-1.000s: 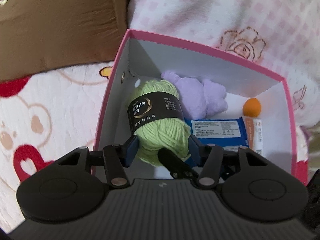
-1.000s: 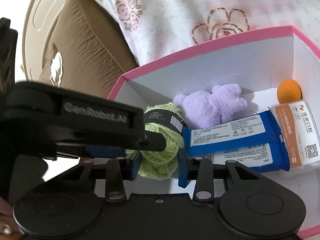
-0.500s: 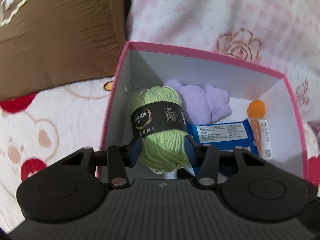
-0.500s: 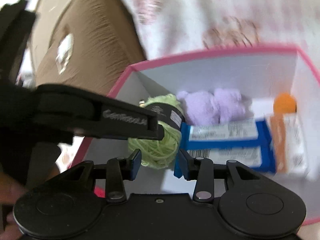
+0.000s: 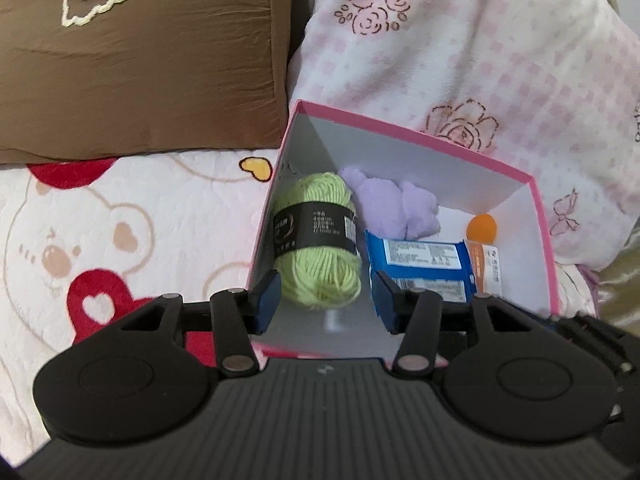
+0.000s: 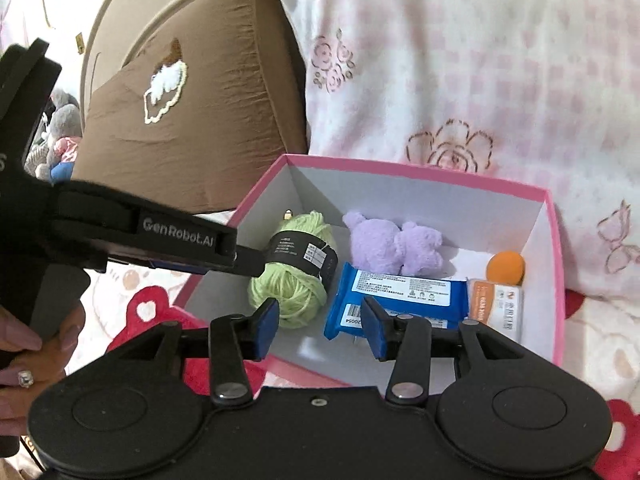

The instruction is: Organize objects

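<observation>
Both hand-held grippers tilt downward — jaws opening, empty.

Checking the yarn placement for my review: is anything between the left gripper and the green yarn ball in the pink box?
Nothing visible. The left gripper, jaws opening, frames the light-green yarn ball with its black label, which lies unheld in the pink-rimmed cardboard box.

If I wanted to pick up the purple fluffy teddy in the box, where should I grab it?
Probably grab the purple teddy round its plump middle, coming straight down from above. It lies on its side at the back of the pink box, with the green yarn ball on one side and the blue packet in front, so only the top is free. It looks soft, so squeeze gently.
</observation>
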Tool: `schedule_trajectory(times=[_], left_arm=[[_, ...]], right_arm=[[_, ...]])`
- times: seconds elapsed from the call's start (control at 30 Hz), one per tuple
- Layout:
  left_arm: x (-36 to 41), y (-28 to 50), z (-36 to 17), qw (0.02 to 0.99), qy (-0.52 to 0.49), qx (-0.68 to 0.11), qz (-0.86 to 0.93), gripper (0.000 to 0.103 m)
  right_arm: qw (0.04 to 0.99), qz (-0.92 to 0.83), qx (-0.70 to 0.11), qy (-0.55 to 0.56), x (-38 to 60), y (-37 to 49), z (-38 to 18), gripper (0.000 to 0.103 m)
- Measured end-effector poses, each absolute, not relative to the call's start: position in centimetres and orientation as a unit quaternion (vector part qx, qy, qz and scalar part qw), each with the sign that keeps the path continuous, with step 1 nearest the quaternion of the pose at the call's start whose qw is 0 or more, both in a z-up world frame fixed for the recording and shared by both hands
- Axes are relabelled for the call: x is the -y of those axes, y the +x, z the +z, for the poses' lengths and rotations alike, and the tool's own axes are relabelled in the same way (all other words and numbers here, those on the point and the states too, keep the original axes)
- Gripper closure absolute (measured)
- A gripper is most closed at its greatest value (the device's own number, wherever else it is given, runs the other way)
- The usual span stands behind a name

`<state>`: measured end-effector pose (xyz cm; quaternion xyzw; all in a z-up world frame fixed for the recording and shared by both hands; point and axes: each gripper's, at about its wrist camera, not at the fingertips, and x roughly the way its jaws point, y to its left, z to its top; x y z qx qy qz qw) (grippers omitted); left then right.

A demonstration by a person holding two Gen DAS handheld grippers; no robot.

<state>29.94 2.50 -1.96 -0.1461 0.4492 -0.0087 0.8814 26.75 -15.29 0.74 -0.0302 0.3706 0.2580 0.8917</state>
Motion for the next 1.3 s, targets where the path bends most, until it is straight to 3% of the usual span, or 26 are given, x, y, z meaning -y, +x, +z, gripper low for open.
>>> schedule_trajectory(times=[0.27,0.77,1.3], left_arm=[[-2.2,27.3,-0.9,0.875,-0.148,-0.46,-0.027,0.052],[-1.4,23.3,1.1,0.874,-0.115,-0.467,-0.069,0.046],[-1.4,16.7,3.1,0.881,-0.103,-0.456,-0.079,0.036]], right_arm=[[0.896,0.264,-0.354,-0.04,15.6,23.0,4.0,0.048],[0.904,0.215,-0.369,-0.005,19.2,18.9,5.2,0.047],[0.911,0.178,-0.372,-0.014,20.5,13.8,7.6,0.031]])
